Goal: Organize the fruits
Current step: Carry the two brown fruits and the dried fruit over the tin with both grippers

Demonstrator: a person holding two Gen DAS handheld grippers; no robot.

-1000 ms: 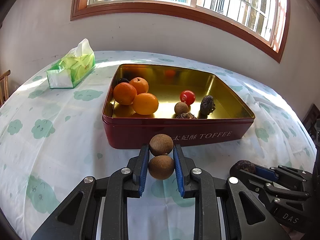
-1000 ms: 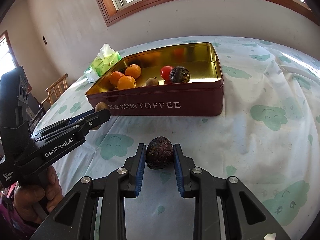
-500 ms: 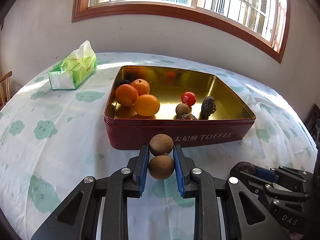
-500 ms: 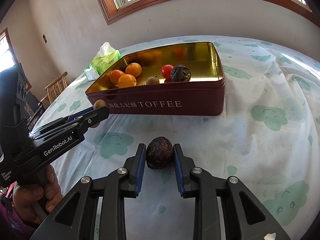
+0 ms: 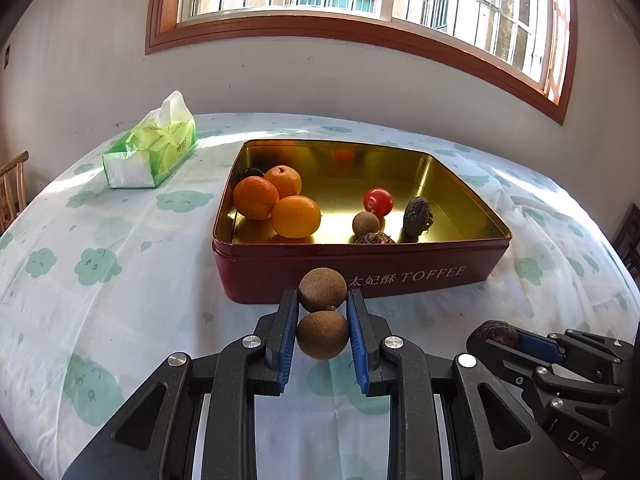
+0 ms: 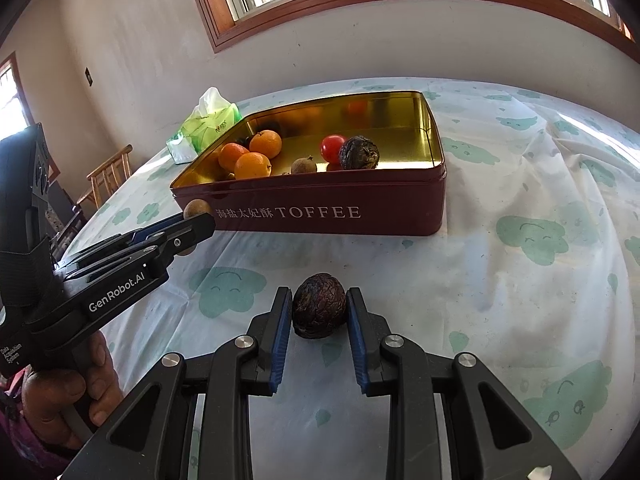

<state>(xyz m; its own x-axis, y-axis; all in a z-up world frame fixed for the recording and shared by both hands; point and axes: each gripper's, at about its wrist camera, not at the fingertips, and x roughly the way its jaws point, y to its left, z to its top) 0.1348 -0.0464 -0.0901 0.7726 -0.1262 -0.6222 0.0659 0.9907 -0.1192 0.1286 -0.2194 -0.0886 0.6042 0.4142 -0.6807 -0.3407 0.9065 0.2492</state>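
Counter: covered by a white cloth printed with pale green clouds; it fills the lower two thirds of both views.
Tin: a red TOFFEE tin with a gold inside, open on top, at the centre of the left wrist view and centre-left of the right wrist view.
Tissue pack: a green tissue pack on the cloth at upper left of the left wrist view, apart from the tin.
Fruit in the tin: three oranges bunched at the tin's left end; a red tomato, a small brown fruit and a dark wrinkled fruit toward its right – one more wrinkled piece shows just over the near wall.
Left gripper: the left gripper sits at bottom centre of its own view, its jaws pinching two brown round fruits, one stacked in front of the other, just before the tin's near wall. In the right wrist view it reaches in from the left, held by a hand at lower left.
Right gripper: the right gripper sits at bottom centre of its view, jaws pinching a dark wrinkled round fruit over the cloth – near the tin, not touching it. It also shows at lower right of the left wrist view.
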